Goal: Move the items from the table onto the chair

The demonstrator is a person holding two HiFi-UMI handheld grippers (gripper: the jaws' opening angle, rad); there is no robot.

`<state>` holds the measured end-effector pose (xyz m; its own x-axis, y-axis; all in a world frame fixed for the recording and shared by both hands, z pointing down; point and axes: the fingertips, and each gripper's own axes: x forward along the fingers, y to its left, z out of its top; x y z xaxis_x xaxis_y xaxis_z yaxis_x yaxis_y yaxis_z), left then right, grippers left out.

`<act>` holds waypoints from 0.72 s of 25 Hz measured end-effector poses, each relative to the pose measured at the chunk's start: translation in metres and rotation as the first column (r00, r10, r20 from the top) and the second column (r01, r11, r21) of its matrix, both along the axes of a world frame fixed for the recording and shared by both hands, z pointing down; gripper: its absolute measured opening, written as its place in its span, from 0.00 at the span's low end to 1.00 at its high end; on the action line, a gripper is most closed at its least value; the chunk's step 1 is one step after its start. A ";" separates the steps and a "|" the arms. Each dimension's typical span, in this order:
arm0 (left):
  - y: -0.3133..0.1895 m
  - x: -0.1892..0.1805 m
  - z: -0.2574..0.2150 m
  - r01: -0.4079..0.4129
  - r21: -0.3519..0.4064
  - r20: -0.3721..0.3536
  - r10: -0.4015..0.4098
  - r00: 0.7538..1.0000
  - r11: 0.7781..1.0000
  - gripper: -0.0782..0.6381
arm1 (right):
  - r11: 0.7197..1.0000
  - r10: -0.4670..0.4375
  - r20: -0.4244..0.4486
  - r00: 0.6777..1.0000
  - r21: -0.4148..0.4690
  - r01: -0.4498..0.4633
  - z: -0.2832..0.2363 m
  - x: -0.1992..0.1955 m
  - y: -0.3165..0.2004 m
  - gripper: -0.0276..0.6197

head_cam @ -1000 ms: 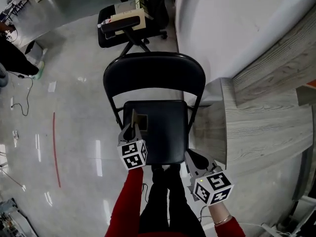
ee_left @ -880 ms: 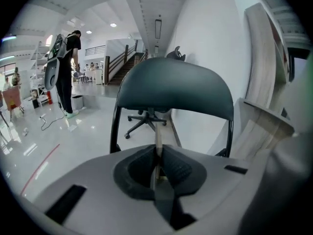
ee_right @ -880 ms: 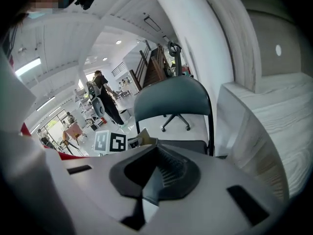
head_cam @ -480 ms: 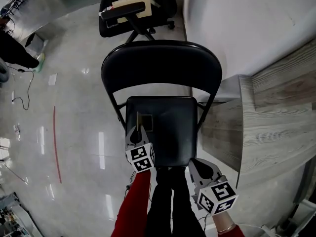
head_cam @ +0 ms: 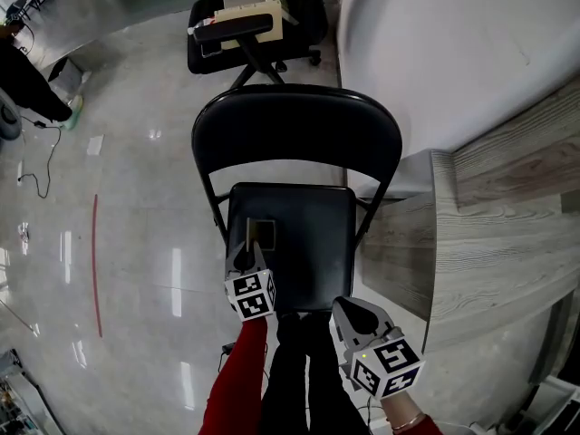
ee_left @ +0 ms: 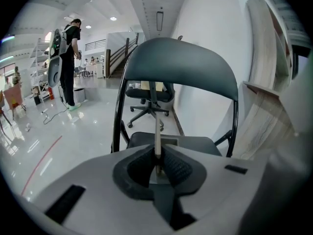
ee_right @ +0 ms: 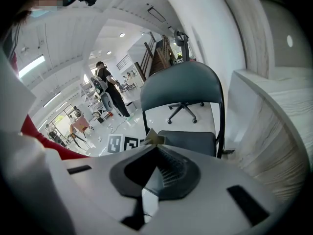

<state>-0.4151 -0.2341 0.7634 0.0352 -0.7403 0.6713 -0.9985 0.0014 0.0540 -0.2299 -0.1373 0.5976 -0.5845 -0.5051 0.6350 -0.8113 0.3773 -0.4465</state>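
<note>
1. The left tongs are clenched on a thin flat piece, tan with a darker middle. In the left gripper view it stands edge-on between the ribbed pads, pinched at its near edge so that most of it reaches out ahead of the tips
2. The piece sits low over the left front part of the seat of the black folding chair, sloping down with the tongs. It looks very close to the seat, but I cannot tell whether its far edge touches
3. Gripping one edge seems a sensible choice: the free end can meet the seat first and the piece can lie flat before it is let go, without the tongs digging into the seat
4. The right tongs are closed on nothing, their tips meeting in the right gripper view. They hang off the seat's right front corner, apart from the piece, and seem parked there to leave the left side room
5. The wood-grain surface stands just right of the chair, so the carry between the two is short
6. I judge the step in hand to be the set-down, and next the left tongs need only lower a little and release. The risk is that a light, thin piece placed this near the front edge skids or tips off
7. An office chair and a standing person are well apart from all this
</note>
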 end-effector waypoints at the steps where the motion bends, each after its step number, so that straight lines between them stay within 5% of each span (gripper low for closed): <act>1: 0.000 -0.001 -0.001 0.001 -0.004 0.014 -0.001 1.000 1.000 0.16 | 1.000 0.000 -0.001 1.000 0.005 0.000 -0.002 0.001 -0.001 0.06; 7: 0.004 0.000 -0.055 -0.001 0.097 0.041 -0.003 0.999 0.995 0.16 | 0.999 0.017 0.014 1.000 0.031 -0.017 -0.016 0.005 -0.004 0.06; 12: 0.021 0.012 -0.147 -0.077 0.214 -0.049 0.090 0.995 0.974 0.14 | 0.993 0.015 0.043 0.999 0.116 -0.020 -0.053 0.001 -0.010 0.06; 14: 0.027 0.033 -0.189 -0.200 0.254 -0.075 0.226 0.971 0.946 0.12 | 0.980 0.003 0.066 0.998 0.196 -0.016 -0.082 0.001 -0.016 0.06; 18: 0.042 0.071 -0.261 -0.368 0.341 -0.157 0.438 0.885 0.865 0.12 | 0.950 -0.033 0.097 0.995 0.312 0.001 -0.134 0.004 -0.018 0.06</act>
